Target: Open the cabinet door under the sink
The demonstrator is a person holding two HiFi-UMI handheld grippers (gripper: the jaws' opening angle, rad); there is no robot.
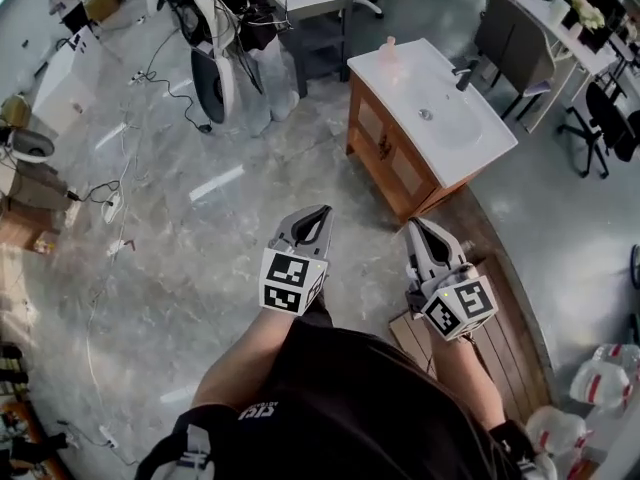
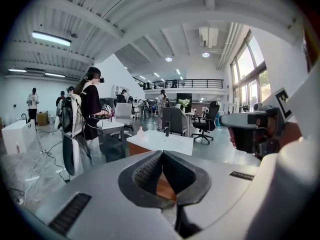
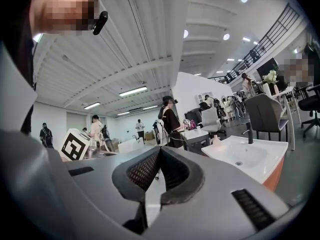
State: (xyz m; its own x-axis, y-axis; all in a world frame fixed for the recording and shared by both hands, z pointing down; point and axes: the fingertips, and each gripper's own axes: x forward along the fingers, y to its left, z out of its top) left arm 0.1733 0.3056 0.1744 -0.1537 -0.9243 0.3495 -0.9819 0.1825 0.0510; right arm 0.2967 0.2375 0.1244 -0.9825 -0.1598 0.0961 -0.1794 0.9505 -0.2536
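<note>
Cabinet door (image 1: 372, 126) ahead of right gripper (image 1: 412, 224)

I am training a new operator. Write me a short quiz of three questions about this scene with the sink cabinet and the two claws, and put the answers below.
1. True or false: the left claw touches no part of the cabinet.
2. Choose one. The jaws of the right claw are: A, wide apart; B, together with nothing between them; C, closed on a handle.
3. Fill in the word: under the sink, the cabinet stands ___.

Key: 1 true; 2 B; 3 closed.
</note>
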